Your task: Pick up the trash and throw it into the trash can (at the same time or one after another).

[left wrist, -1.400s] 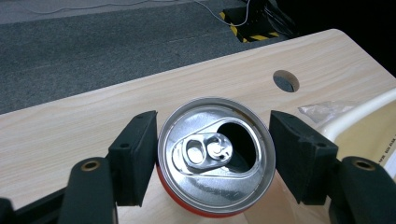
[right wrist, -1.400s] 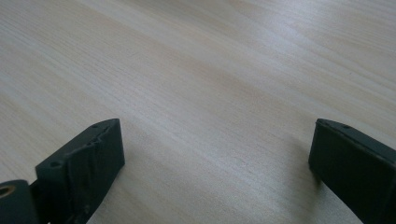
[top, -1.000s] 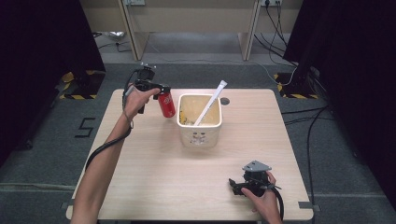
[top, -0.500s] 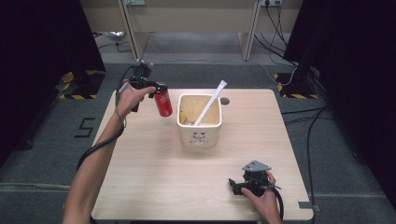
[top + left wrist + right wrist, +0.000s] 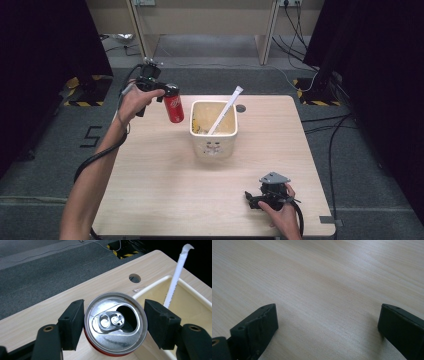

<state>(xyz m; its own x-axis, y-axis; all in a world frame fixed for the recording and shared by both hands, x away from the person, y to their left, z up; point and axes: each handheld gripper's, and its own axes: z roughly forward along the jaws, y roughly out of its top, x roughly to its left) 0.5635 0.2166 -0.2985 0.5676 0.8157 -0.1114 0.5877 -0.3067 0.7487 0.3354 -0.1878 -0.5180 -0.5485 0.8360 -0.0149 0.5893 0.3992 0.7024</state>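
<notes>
The left tongs [image 5: 113,322] grip a red drinks can [image 5: 115,323], one black pad pressed to each side just under its rim. The can's top faces the left gripper view, its tab lifted back and its mouth open and dark. In the high view, the left tongs [image 5: 167,95] hold the can [image 5: 174,106] in the air above the far left part of the tabletop [image 5: 165,185], tilted, its lower end leaning toward a cream tub [image 5: 213,145].

Compared with a second ago, the left hand [image 5: 131,102] has carried the can upward and a little farther from the person; the grip has not changed. The lift looks like clearance for taking the can over the tub's rim, either to drop it in or to tip it out, though which one cannot be told.

The tub stands near the middle of the tabletop with a white paper-wrapped straw [image 5: 225,111] leaning out over its far right corner. A round cable hole [image 5: 240,108] lies just beyond it.

The right tongs [image 5: 325,325] rest low over bare wood near the front right edge, jaws wide apart and empty, unmoved. The right hand [image 5: 282,217] holds them there.

Open room lies between can and tub. The straw is the only thing standing above the tub's rim. The can is close to the tabletop's far left corner, with grey carpet floor [image 5: 50,165] beyond.
</notes>
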